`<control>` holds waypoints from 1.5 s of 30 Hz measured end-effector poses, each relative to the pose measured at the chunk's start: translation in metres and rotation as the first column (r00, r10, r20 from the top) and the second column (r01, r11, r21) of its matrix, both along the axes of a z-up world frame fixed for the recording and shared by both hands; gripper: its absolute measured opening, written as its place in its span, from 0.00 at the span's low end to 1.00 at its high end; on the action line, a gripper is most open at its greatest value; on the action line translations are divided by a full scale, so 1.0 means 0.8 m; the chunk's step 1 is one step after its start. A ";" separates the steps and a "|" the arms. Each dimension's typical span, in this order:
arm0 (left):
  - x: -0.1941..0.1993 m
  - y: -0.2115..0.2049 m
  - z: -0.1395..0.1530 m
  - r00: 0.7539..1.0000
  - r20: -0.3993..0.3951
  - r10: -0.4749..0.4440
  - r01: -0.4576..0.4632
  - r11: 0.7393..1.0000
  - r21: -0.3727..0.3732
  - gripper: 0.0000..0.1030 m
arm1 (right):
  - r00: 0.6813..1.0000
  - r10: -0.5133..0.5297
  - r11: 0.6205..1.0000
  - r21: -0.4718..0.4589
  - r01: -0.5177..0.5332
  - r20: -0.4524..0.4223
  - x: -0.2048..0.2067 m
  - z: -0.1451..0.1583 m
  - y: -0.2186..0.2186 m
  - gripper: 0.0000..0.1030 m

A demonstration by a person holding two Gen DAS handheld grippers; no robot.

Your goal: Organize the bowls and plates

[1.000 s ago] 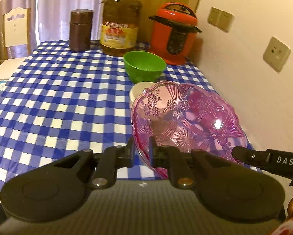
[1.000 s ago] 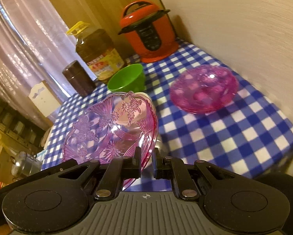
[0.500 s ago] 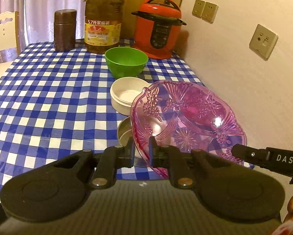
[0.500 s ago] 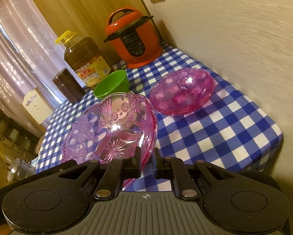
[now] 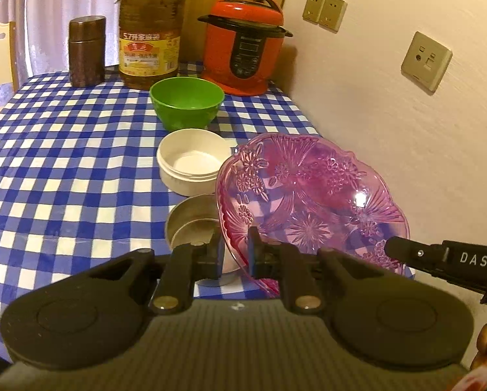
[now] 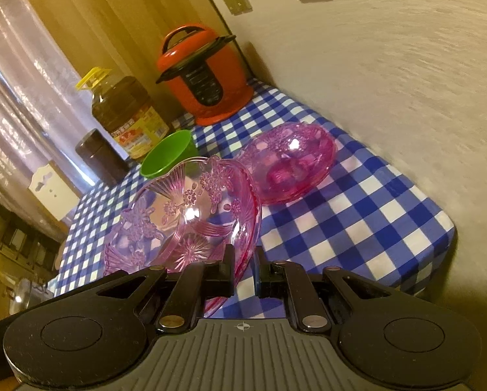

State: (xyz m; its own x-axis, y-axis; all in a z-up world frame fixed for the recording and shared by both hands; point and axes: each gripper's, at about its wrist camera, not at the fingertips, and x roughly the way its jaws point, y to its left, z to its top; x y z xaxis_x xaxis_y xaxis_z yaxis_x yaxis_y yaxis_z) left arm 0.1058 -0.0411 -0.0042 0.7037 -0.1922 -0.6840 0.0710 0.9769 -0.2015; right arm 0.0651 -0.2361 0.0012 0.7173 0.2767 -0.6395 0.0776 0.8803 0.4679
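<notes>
We've got the pink glass plate point(image 5: 312, 202) lifted off the worktop point(image 5: 64, 169), gripped on two sides. In the left wrist view the left gripper point(image 5: 235, 254) sits at lower centre, jaws nearly closed w/ the plate's near-left rim pinched between them. The plate fills centre-right of that frame, tilted, its far edge up toward the wall. The right gripper shows there as a black bar marked DAS at the lower right edge.

In the right wrist view the right gripper point(image 6: 243, 268) is at lower centre, jaws also narrow, clamped on the rim of the same plate point(image 6: 185, 218), which spreads to the centre-left of that frame. A second pink glass dish point(image 6: 287, 163) rests on the blue-and-white check cloth at centre-right, near the wall, just past the held plate's far rim; can't tell if they touch.

Back in the left wrist view, centre frame: green bowl point(image 5: 187, 101) farthest, white bowl point(image 5: 193, 164) just below it, then a metal bowl point(image 5: 194, 224) lower still, partly hidden behind the plate and our left jaws. All three sit on the worktop in a rough line, close together.

Upper part of that frame, along the back: brown canister point(image 5: 86, 50) upper left, big oil bottle point(image 5: 149, 29) beside it, red pressure cooker point(image 5: 245, 42) upper centre. Wall sockets point(image 5: 324, 11) upper right.
</notes>
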 end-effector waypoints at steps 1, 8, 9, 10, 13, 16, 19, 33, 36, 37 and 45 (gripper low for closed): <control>0.003 -0.003 0.000 1.000 0.000 -0.005 0.005 1.000 0.000 0.12 | 1.000 -0.005 1.000 0.000 0.005 0.001 0.001 0.000 -0.002 0.10; 0.029 -0.028 -0.005 0.999 -0.003 -0.045 0.045 0.999 -0.005 0.12 | 0.999 -0.046 0.999 -0.002 0.046 -0.003 0.015 -0.004 -0.026 0.10; 0.035 -0.032 -0.006 0.999 -0.004 -0.052 0.052 0.999 -0.006 0.12 | 0.999 -0.054 0.999 0.000 0.054 -0.004 0.017 -0.004 -0.030 0.10; 0.039 -0.035 -0.008 0.998 -0.004 -0.058 0.058 0.998 -0.005 0.12 | 0.998 -0.060 0.998 -0.001 0.060 -0.004 0.020 -0.005 -0.034 0.10; 0.058 -0.049 -0.011 0.997 -0.005 -0.076 0.076 0.997 0.000 0.12 | 0.997 -0.079 0.997 -0.004 0.079 -0.001 0.031 -0.008 -0.045 0.10; 0.077 -0.060 -0.015 0.996 -0.006 -0.089 0.089 0.996 0.002 0.12 | 0.996 -0.091 0.996 -0.010 0.091 0.001 0.047 -0.012 -0.056 0.10; 0.099 -0.071 -0.019 0.995 -0.008 -0.098 0.098 0.995 -0.002 0.12 | 0.995 -0.100 0.995 -0.017 0.100 0.004 0.063 -0.016 -0.066 0.10; 0.202 -0.109 -0.061 0.991 -0.048 -0.126 0.126 0.992 0.005 0.13 | 0.992 -0.126 0.989 -0.076 0.126 -0.004 0.159 -0.054 -0.095 0.10; 0.218 -0.113 -0.071 0.990 -0.056 -0.128 0.129 0.991 0.017 0.13 | 0.992 -0.126 0.988 -0.090 0.125 -0.012 0.176 -0.064 -0.098 0.10; 0.223 -0.115 -0.074 0.990 -0.059 -0.130 0.131 0.991 0.022 0.13 | 0.992 -0.124 0.988 -0.095 0.122 -0.016 0.181 -0.067 -0.099 0.11; 0.244 -0.122 -0.090 0.986 -0.078 -0.147 0.152 0.987 0.059 0.16 | 0.996 -0.092 0.982 -0.165 0.087 -0.023 0.211 -0.083 -0.093 0.11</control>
